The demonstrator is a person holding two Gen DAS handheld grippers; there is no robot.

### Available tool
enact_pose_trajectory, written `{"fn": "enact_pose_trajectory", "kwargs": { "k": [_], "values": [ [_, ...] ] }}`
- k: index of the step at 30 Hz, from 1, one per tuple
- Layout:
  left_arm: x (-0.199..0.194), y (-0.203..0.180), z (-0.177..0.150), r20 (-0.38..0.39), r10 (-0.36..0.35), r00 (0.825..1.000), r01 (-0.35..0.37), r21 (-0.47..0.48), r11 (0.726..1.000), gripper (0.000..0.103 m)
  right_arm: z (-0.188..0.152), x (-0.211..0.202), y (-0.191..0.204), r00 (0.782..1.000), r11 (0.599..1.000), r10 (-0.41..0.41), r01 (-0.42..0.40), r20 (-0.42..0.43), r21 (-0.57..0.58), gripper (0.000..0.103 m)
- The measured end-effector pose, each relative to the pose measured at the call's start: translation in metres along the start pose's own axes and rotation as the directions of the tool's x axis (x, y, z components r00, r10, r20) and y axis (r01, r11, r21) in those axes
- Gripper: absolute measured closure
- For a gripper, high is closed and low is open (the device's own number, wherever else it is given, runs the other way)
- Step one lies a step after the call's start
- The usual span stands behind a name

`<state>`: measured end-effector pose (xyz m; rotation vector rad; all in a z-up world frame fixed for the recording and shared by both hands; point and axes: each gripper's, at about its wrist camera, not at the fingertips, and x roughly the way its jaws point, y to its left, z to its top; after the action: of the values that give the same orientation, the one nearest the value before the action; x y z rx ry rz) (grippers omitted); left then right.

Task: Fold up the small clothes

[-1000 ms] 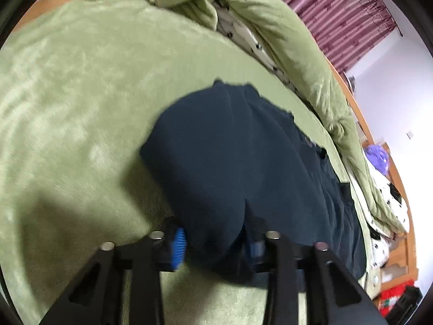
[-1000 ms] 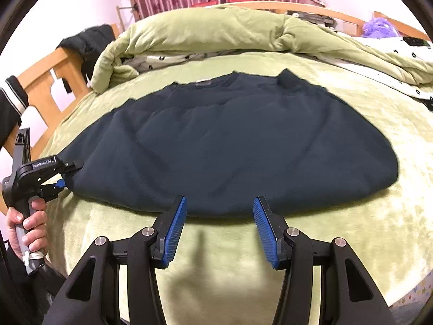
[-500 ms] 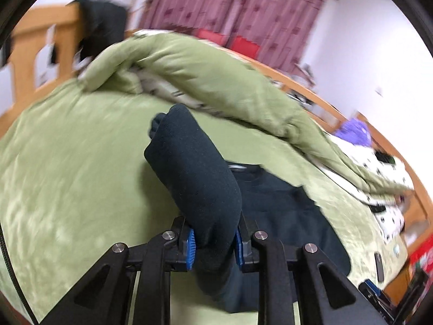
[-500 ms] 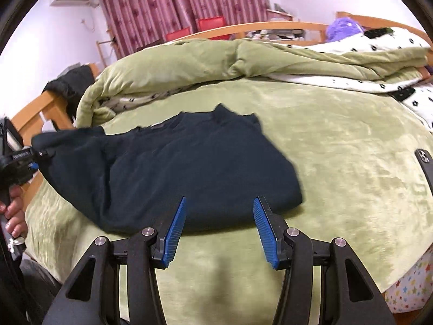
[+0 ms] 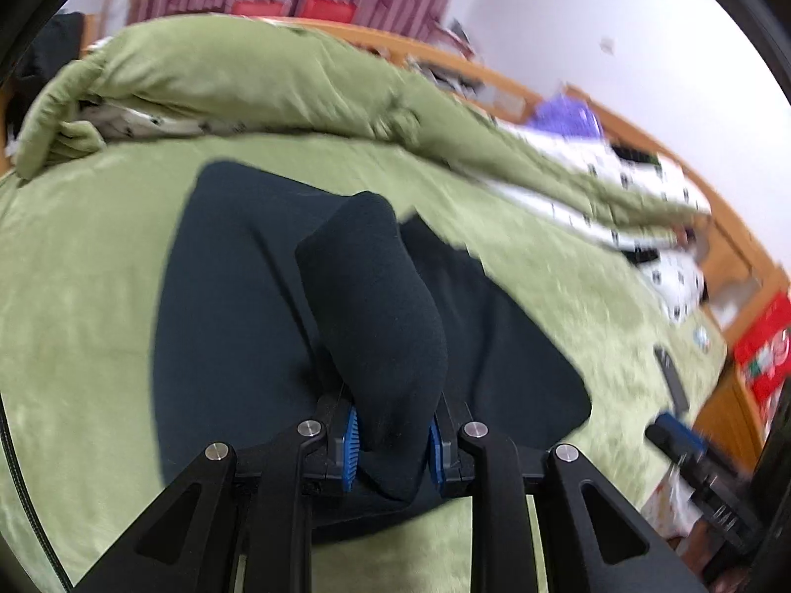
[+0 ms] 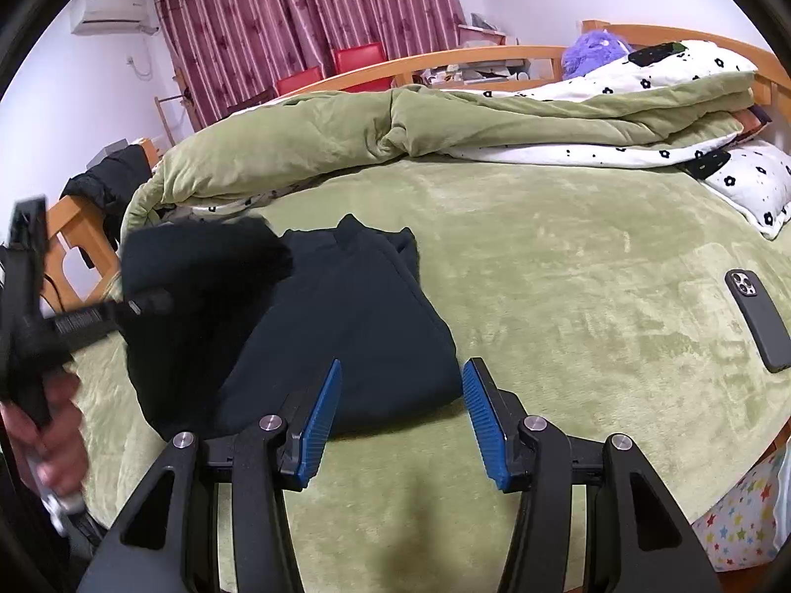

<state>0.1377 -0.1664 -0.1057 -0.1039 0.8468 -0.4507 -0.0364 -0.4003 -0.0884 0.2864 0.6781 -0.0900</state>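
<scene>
Left gripper (image 5: 390, 440) clamped on a bunched edge of the dark sweater (image 5: 237, 306), lifted over its half-folded body on the green blanket (image 5: 74, 257). Right gripper (image 6: 400, 415) jaws apart, empty, just beside the hem. Risk: thick bunch slips, fold lands crooked; phone (image 6: 756, 318) well apart.

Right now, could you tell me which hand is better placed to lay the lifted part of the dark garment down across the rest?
Left. Its tool is clamped on the dark garment, lifted above the rest. The right tool is open and holds nothing.
</scene>
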Motion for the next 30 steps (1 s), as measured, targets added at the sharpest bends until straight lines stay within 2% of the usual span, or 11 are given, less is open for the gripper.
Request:
{"fn": "enact_pose_trajectory", "kwargs": {
  "k": [4, 6, 7, 9, 11, 14, 18, 24, 27, 30],
  "values": [
    [0.017, -0.010, -0.020, -0.049, 0.017, 0.999, -0.013, 0.075, 0.997, 0.082, -0.004, 0.006, 0.003, 1.000, 1.000, 0.009, -0.009, -0.017, 0.004, 0.052],
    [0.015, -0.004, -0.022, -0.060, -0.011, 0.998, 0.016, 0.078, 0.997, 0.078, -0.006, 0.010, 0.009, 1.000, 1.000, 0.014, -0.014, -0.026, -0.003, 0.052],
    [0.013, -0.001, -0.022, -0.064, -0.036, 0.997, 0.040, 0.068, 0.997, 0.074, -0.006, 0.012, 0.012, 0.999, 1.000, 0.018, -0.019, -0.031, -0.007, 0.052],
    [0.003, 0.012, -0.021, -0.079, -0.127, 0.989, 0.130, 0.031, 0.991, 0.047, -0.006, 0.015, 0.019, 0.999, 0.999, 0.032, -0.032, -0.041, -0.011, 0.052],
    [-0.010, 0.022, -0.021, -0.065, -0.198, 0.978, 0.199, 0.010, 0.980, 0.043, -0.005, 0.018, 0.027, 0.997, 0.999, 0.052, -0.053, -0.049, -0.014, 0.051],
    [-0.036, 0.039, -0.027, -0.005, -0.172, 0.985, 0.173, 0.046, 0.984, 0.040, -0.001, 0.022, 0.043, 0.993, 0.995, 0.098, -0.099, -0.060, -0.018, 0.046],
    [-0.052, 0.071, -0.031, 0.019, -0.131, 0.991, 0.130, 0.027, 0.991, 0.040, -0.001, 0.032, 0.071, 0.984, 0.986, 0.161, -0.164, -0.081, -0.035, 0.036],
    [-0.055, 0.120, -0.031, 0.037, -0.089, 0.995, 0.091, -0.051, 0.995, 0.040, -0.002, 0.061, 0.095, 0.971, 0.977, 0.215, -0.214, -0.110, 0.022, 0.035],
    [-0.049, 0.130, -0.028, 0.036, -0.079, 0.996, 0.081, -0.077, 0.994, 0.040, 0.001, 0.080, 0.103, 0.966, 0.974, 0.227, -0.222, -0.120, 0.052, 0.035],
    [-0.043, 0.136, -0.024, 0.047, -0.039, 0.998, 0.043, -0.084, 0.996, 0.040, 0.006, 0.103, 0.111, 0.966, 0.974, 0.223, -0.216, -0.134, 0.064, 0.035]
  ]
}}
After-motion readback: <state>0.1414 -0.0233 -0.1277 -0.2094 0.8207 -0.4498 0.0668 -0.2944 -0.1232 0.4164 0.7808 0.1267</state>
